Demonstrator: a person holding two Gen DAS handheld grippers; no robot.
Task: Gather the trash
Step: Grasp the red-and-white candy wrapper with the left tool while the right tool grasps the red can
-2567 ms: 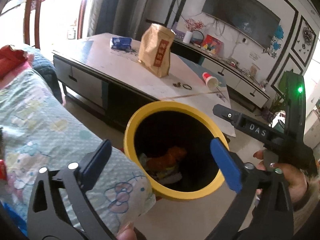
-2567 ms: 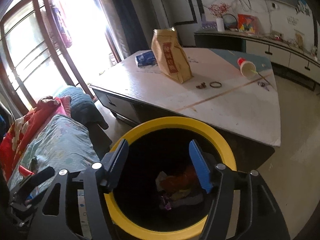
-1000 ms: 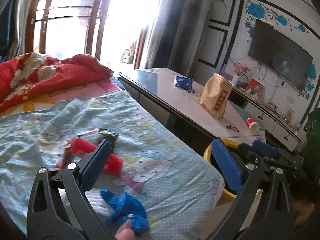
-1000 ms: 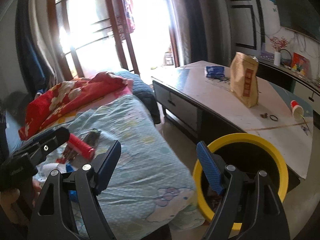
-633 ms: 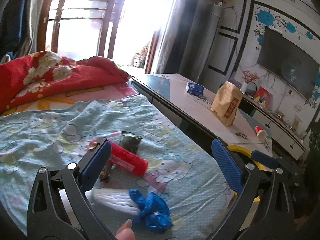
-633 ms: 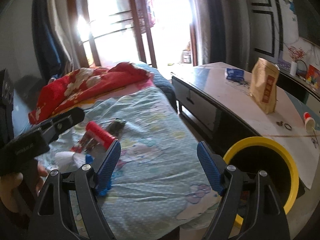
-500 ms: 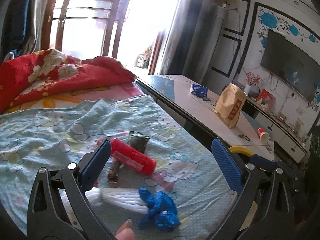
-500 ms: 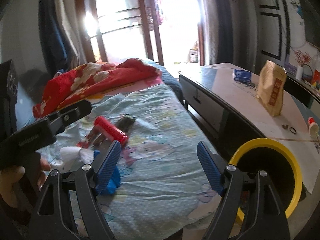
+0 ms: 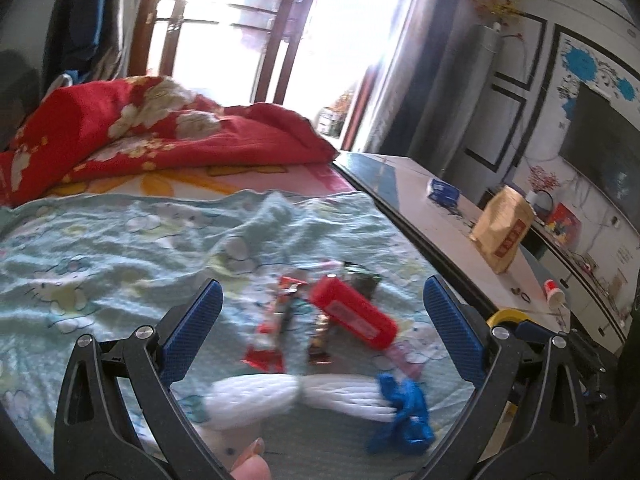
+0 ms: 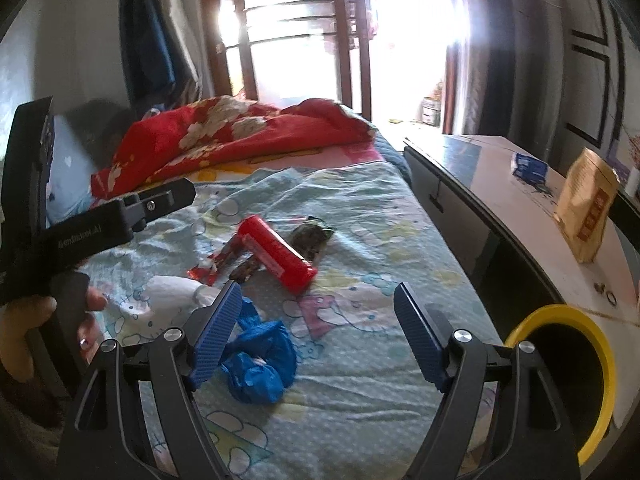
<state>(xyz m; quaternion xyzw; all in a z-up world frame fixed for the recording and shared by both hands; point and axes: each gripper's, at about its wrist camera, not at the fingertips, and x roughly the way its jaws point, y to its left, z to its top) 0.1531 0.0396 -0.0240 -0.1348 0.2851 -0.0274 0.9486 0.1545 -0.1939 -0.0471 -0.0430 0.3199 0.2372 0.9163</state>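
Teal cartoon-print bedsheet (image 9: 120,240) fills the left wrist view, with a red flowered quilt (image 9: 140,132) bunched at the far end of the bed. The left claw (image 9: 320,320) stands wide and holds nothing, its blue pads framing the trash on the sheet. A red tube (image 9: 354,316) lies between them, its long axis running from far left to near right, the near end toward the right pad. Just left of it lie a torn red wrapper (image 9: 266,340) and a dark wrapper (image 9: 362,280) beyond its far end. Nearer the camera, white crumpled paper (image 9: 280,396) stretches across, and a blue crumpled bag (image 9: 404,416) touches its right end. To the right, a long worktop (image 9: 440,216) carries a brown paper bag (image 9: 502,232) standing upright and a small blue packet (image 9: 442,190). A yellow bin rim (image 9: 506,316) peeks out behind the right pad.

From the right wrist view, the right claw (image 10: 318,328) is also wide and empty, above the sheet (image 10: 380,240). The blue bag (image 10: 260,364) sits just beside its left pad, partly hidden by it. The red tube (image 10: 276,254) lies farther off, slanting from far left to near right, the dark wrapper (image 10: 310,238) touching its right side. The left claw's body (image 10: 100,224) and the person's hand (image 10: 44,320) cover the left edge. The yellow bin (image 10: 596,360) stands at the lower right, between bed and worktop (image 10: 520,184)
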